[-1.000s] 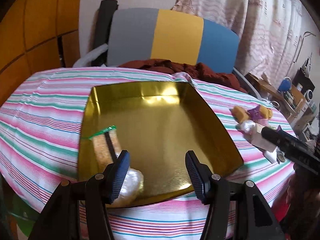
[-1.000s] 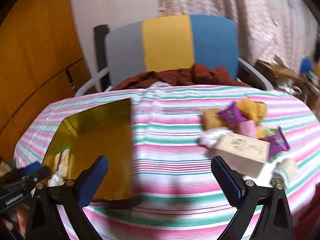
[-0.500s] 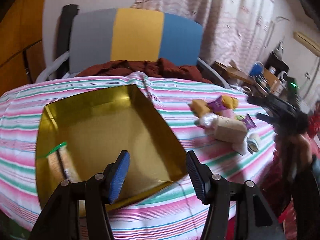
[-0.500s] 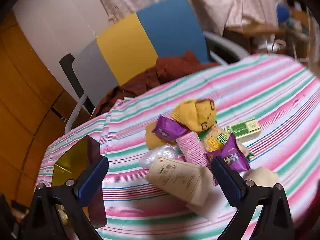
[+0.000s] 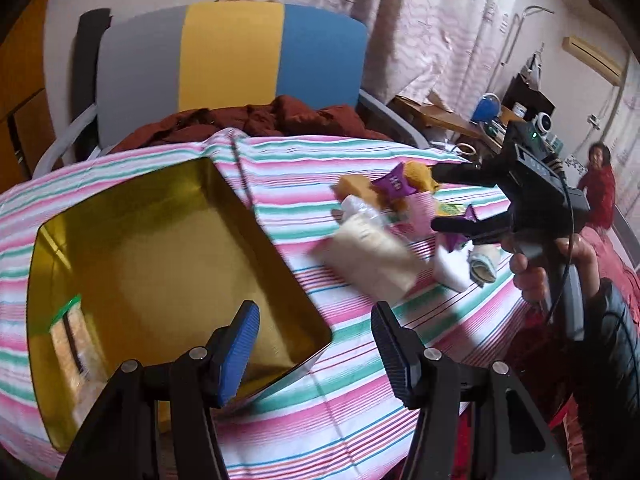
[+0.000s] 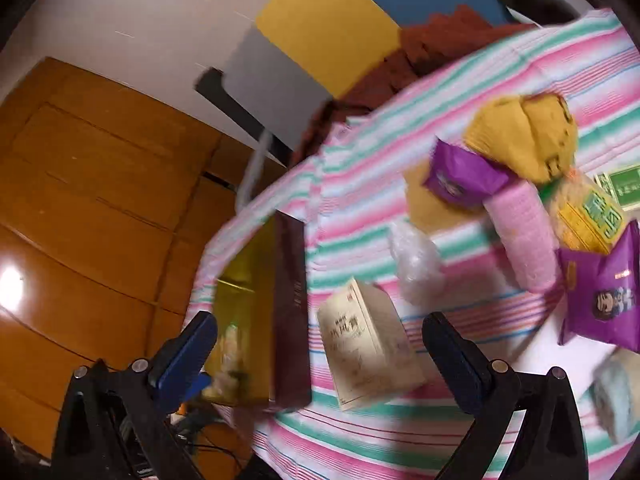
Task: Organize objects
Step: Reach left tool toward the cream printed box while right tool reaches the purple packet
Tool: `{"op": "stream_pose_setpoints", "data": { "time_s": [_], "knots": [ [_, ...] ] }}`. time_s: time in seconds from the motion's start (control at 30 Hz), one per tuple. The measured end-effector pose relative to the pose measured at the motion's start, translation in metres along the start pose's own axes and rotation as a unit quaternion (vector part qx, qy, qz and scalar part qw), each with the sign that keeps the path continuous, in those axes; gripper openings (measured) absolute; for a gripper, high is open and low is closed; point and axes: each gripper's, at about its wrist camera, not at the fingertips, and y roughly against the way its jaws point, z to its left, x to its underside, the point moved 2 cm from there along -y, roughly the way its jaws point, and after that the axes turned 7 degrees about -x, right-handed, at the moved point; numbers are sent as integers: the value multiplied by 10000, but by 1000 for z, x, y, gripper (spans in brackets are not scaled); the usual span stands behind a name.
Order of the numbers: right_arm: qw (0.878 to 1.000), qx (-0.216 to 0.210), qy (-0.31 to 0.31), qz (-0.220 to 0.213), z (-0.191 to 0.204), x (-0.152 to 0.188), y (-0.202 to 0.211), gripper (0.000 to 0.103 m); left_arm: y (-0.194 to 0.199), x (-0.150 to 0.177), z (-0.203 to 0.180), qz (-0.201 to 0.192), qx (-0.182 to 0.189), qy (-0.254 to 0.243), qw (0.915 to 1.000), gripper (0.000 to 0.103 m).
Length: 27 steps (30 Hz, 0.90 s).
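Two grippers' fingers spread, empty, over striped tablecloth (image 5: 304, 152) by gold tin (image 5: 168, 256), tricolour chair (image 5: 224, 56), curtains (image 5: 420, 20) behind.

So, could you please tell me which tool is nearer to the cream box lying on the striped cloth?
Right. The right tool hangs open just over the cream box; the left tool sits back over the gold tray's corner.

The cream box (image 6: 370, 354) near the middle has dark writing, and the yellow packet (image 6: 588, 216) on the far right has big green letters, but all of it is too blurry to read.
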Motion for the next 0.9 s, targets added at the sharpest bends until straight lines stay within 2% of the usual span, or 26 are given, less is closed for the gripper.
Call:
{"op": "stream_pose_setpoints", "data": {
  "time_s": [0.2, 0.37, 0.43, 0.57, 0.67, 0.8, 0.87, 0.9],
  "knots": [
    [9964, 454, -200, -682, -11, -6, 23, 103, -18, -17, -37, 126, 237, -388, 9989, 59],
    [9895, 727, -147, -1241, -10, -11, 43, 103, -50, -33, -62, 487, 412, -290, 9975, 59],
    [9874, 714, -191, -1400, -12, -14, 51, 103, -63, -39, -70, 558, 255, -317, 9976, 62],
    [9844, 629, -226, -1625, -13, -19, 60, 103, -93, -49, -78, 848, -232, -168, 9960, 75],
    [9837, 552, -189, -1699, -11, -19, 67, 103, -108, -56, -81, 1004, -347, -41, 9943, 80],
    [9817, 513, -165, -1824, -9, -19, 72, 103, -126, -61, -87, 1102, -682, -89, 9915, 81],
    [9793, 482, -204, -1955, -11, -19, 78, 103, -135, -61, -89, 1179, -695, -84, 9906, 81],
    [9777, 474, -238, -2030, -11, -19, 79, 103, -136, -61, -90, 1099, -845, -155, 9902, 81]
  ]
}}
